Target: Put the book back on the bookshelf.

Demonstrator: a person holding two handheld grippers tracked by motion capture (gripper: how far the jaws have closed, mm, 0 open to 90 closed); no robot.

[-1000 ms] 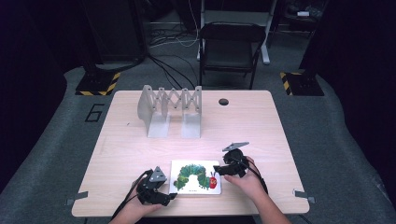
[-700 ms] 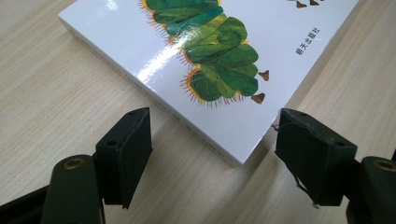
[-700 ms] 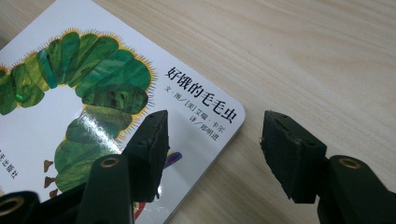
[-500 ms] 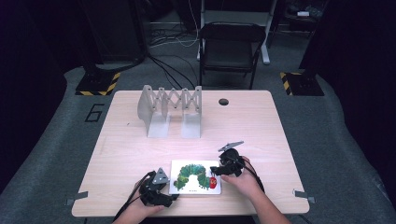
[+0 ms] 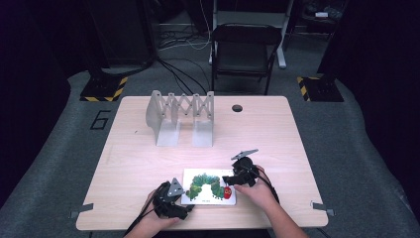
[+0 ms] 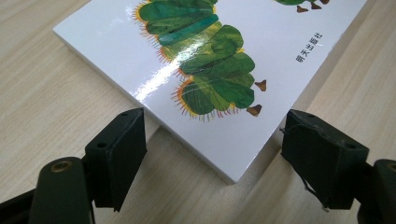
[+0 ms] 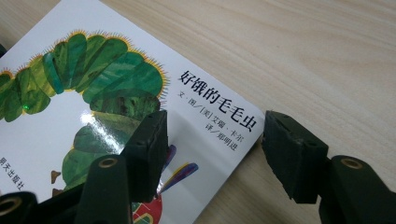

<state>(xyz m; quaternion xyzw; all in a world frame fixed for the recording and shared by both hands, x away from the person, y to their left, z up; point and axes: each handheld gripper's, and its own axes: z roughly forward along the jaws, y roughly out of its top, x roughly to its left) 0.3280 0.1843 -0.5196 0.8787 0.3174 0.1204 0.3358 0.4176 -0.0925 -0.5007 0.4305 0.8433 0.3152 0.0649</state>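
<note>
A white picture book (image 5: 208, 187) with a green caterpillar on its cover lies flat near the table's front edge. My left gripper (image 5: 186, 207) is at the book's near left corner. In the left gripper view that corner of the book (image 6: 224, 60) lies between the jaws of my left gripper (image 6: 215, 149), which have just been opening and stand clear of it. My right gripper (image 5: 230, 179) is at the book's far right corner. In the right gripper view my right gripper (image 7: 215, 144) straddles the corner of the book (image 7: 93, 93), one jaw over the cover and the other off the edge, neither pressing.
A grey accordion-style rack (image 5: 181, 116) stands at the back middle of the wooden table (image 5: 297, 148). A dark round hole (image 5: 236, 108) sits to its right. A black chair (image 5: 245, 49) stands behind the table. Both forearms enter over the front edge.
</note>
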